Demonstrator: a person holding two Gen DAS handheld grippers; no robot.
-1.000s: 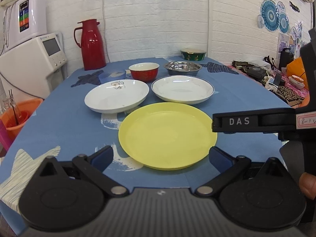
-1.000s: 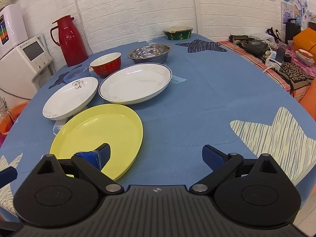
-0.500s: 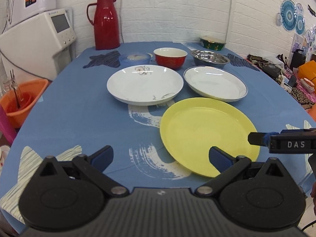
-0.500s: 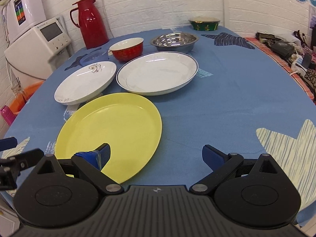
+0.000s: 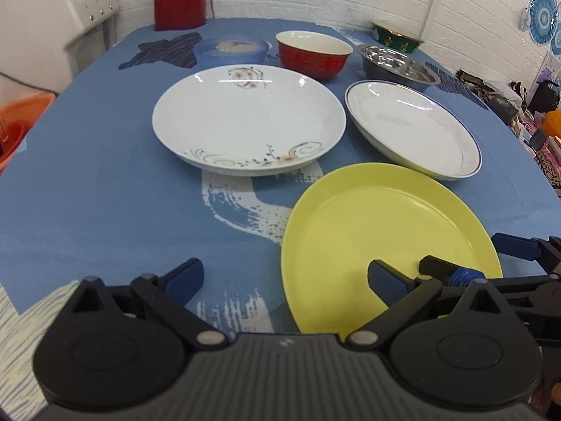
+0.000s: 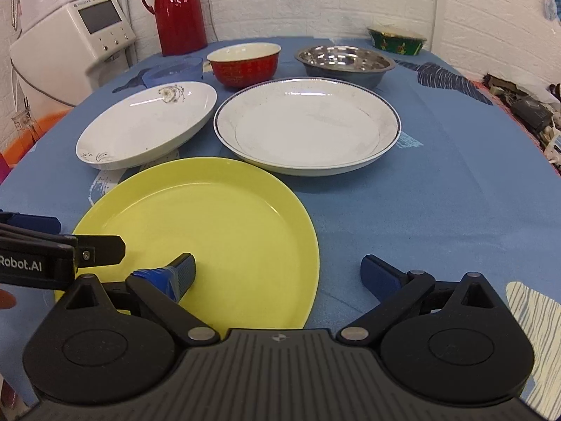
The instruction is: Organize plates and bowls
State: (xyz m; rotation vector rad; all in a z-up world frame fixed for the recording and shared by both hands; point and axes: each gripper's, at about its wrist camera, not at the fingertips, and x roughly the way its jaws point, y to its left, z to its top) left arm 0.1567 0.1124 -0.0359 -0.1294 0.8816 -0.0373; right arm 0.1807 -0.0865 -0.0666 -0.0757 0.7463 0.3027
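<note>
Both hand-held grippers are spread wide with nothing between the fingers. The left hand-held gripper (image 5: pixel 285 279) hangs low over the near edge of the bench (image 5: pixel 87 182), its right finger over the yellow plate (image 5: pixel 382 235) and its left finger over bare blue cloth. The right hand-held gripper (image 6: pixel 278 272) straddles the yellow plate's right rim, left finger above the plate, right finger over the cloth; can't tell if either actually touches the plate.

Yellow plate sits nearest on the bench. Just behind it are the flowered plate (image 5: pixel 249 122) on the left and the blue-rimmed plate (image 6: pixel 306 124) on the right, close together. Behind those there's a row: a small blue tub (image 5: pixel 231 49), a red bowl (image 6: pixel 243 65) and a steel bowl (image 6: pixel 345 63). A green bowl (image 6: pixel 398 40) sits at the far edge, and a red flask (image 6: pixel 178 10) stands far left.
</note>
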